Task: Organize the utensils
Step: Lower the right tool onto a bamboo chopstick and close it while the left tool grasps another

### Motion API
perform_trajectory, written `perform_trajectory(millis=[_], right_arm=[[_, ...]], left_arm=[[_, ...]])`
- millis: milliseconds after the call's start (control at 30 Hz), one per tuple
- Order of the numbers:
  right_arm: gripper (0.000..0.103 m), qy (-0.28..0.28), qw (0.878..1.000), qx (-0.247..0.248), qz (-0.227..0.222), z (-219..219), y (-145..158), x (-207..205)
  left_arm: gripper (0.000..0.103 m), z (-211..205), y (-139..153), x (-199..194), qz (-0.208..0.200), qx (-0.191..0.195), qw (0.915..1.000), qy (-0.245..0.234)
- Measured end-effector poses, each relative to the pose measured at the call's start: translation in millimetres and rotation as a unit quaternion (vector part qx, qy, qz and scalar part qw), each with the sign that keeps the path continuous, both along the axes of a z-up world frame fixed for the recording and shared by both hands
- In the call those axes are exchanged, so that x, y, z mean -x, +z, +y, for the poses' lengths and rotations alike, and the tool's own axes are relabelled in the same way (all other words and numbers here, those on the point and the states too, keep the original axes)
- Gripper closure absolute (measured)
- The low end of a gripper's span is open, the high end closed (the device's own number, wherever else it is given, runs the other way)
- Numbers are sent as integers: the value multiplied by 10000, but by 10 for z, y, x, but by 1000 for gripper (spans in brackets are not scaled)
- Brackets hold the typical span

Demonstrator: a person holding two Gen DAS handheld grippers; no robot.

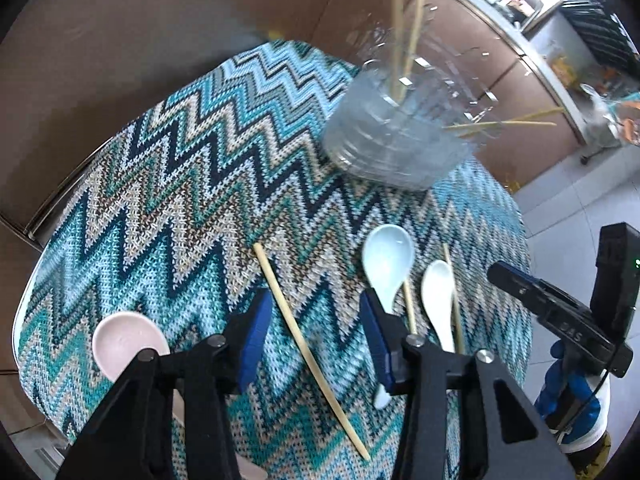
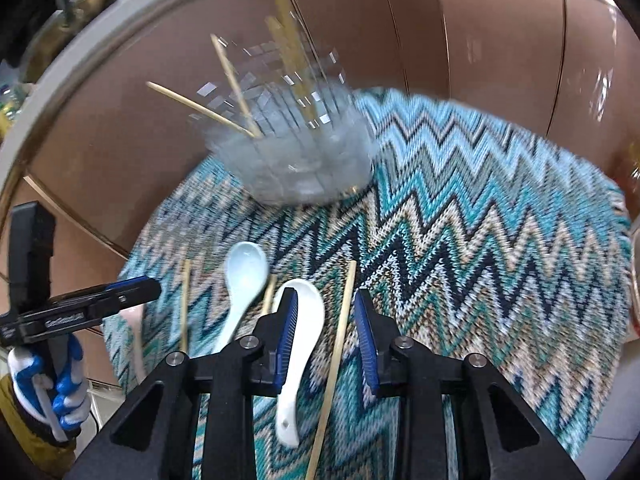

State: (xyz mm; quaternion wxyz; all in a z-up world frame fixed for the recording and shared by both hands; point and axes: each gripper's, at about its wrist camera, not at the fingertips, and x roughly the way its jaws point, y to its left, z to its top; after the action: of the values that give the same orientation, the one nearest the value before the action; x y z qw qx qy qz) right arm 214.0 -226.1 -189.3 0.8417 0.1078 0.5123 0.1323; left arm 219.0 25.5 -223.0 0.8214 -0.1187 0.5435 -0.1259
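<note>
A clear glass holder [image 1: 404, 128] with several chopsticks in it stands at the far side of the zigzag tablecloth [image 1: 180, 184]; it also shows in the right wrist view [image 2: 296, 152]. My left gripper [image 1: 314, 320] is open above a loose chopstick [image 1: 304, 344]. A pale blue spoon [image 1: 386, 264], a white spoon [image 1: 438, 300] and a pink spoon [image 1: 128, 340] lie on the cloth. My right gripper [image 2: 326, 328] is open over the white spoon [image 2: 304, 344] and a chopstick [image 2: 338, 356]. The blue spoon [image 2: 244, 276] lies to its left.
Two more chopsticks [image 2: 184, 304] lie near the spoons. The right gripper's body [image 1: 560, 312] shows at the table's right edge in the left view. Brown cabinet doors [image 2: 500, 40] stand behind the round table. White floor tiles [image 1: 580, 208] lie to the right.
</note>
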Motion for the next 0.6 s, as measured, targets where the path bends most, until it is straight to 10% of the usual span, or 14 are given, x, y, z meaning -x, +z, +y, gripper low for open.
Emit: perform_trajectory(millis=[600], right_arm=[[95,84,9972,369,650,104,-562,-456]], left_arm=[[93,-6,-366,-352,570,-78,9976,372]])
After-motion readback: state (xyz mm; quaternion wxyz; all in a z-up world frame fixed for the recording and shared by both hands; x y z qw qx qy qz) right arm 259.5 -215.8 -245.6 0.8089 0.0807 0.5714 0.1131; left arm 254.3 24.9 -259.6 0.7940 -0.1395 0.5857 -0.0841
